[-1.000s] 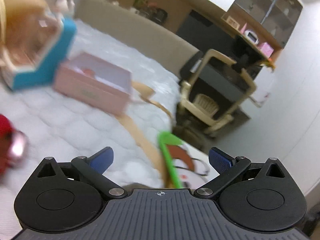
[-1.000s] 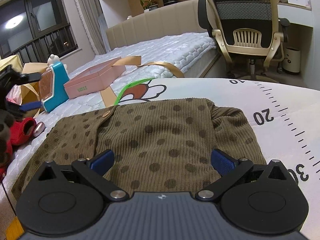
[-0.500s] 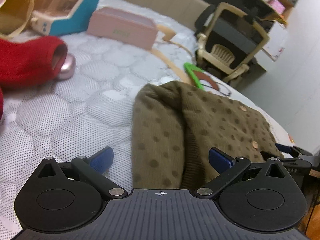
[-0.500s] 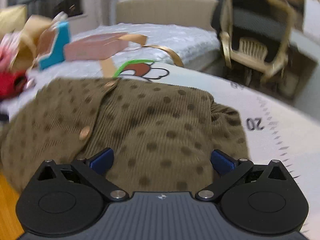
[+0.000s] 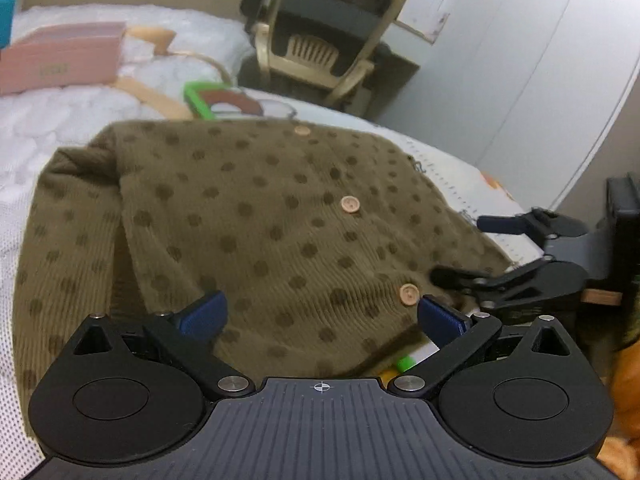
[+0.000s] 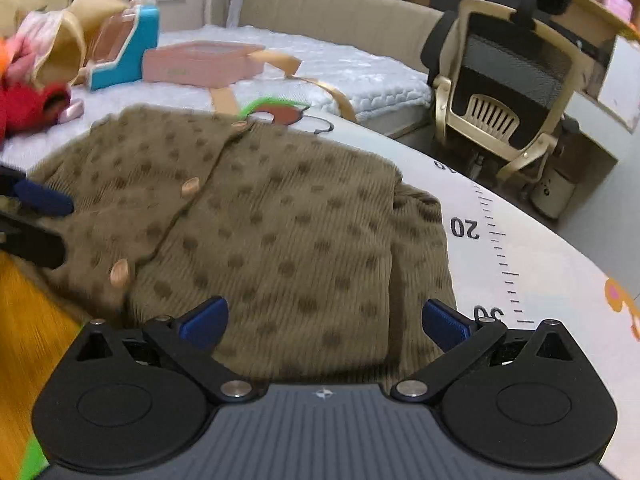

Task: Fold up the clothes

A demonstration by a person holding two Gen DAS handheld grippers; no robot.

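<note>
Cardigan (image 5: 260, 216) flat on mat, both tongs (image 5: 320, 316) (image 6: 324, 320) spread apart, poised over its near hem

A pink box (image 6: 198, 62) lies on the white quilted mattress (image 6: 360, 76), with a tan ribbon (image 6: 332, 94) trailing from it towards the bed's edge. Just beside the box stands a blue toy case (image 6: 132, 54), tilted, and further left a red cloth item (image 6: 28, 106) lies beside some yellow fabric (image 6: 56, 36). Beyond the bed stands a beige-framed office chair (image 6: 504, 92) with a black mesh back. A white mat (image 6: 520, 248) printed with ruler numbers and a cartoon figure covers the near surface.
</note>
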